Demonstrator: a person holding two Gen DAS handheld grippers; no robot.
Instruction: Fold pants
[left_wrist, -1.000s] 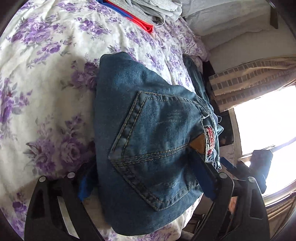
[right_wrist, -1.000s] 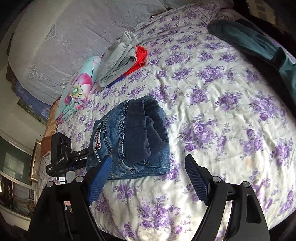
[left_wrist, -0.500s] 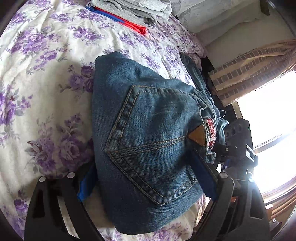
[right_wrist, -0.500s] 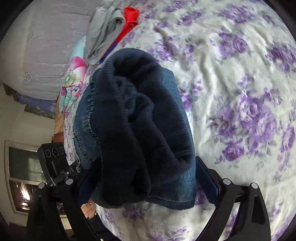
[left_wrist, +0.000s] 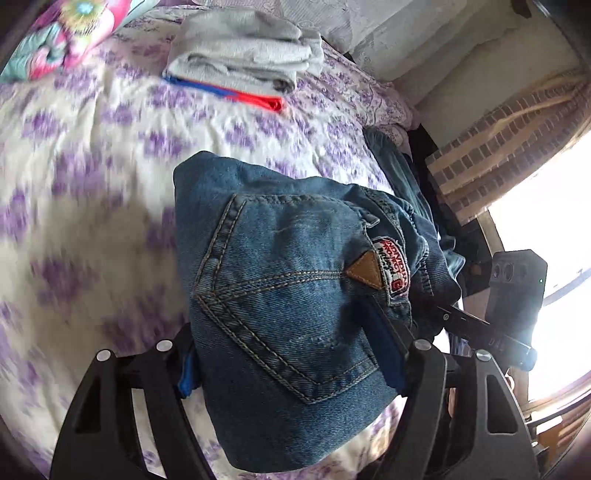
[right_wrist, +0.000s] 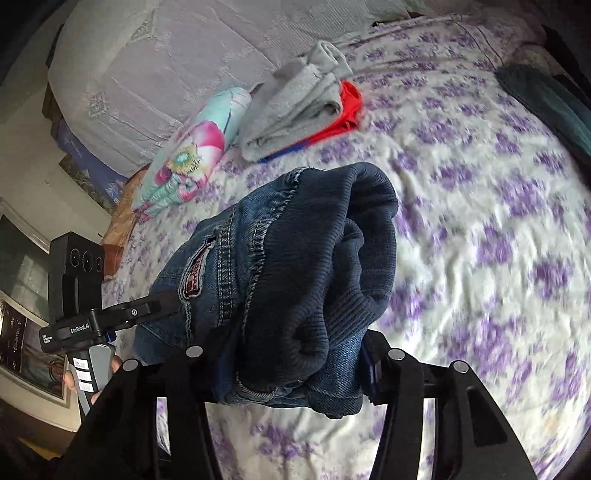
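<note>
Squeezing in from both ends, the left gripper (left_wrist: 288, 354) and right gripper (right_wrist: 284, 365) jaws have just closed on the folded jeans (left_wrist: 291, 280), now lifted off the bed (left_wrist: 110, 206), so folding looks done.

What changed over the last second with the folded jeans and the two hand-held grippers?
Both the left hand-held gripper and the right hand-held gripper have just closed onto opposite ends of the folded jeans and lifted them off the bedspread. The grey and red folded stack stayed put.
</note>
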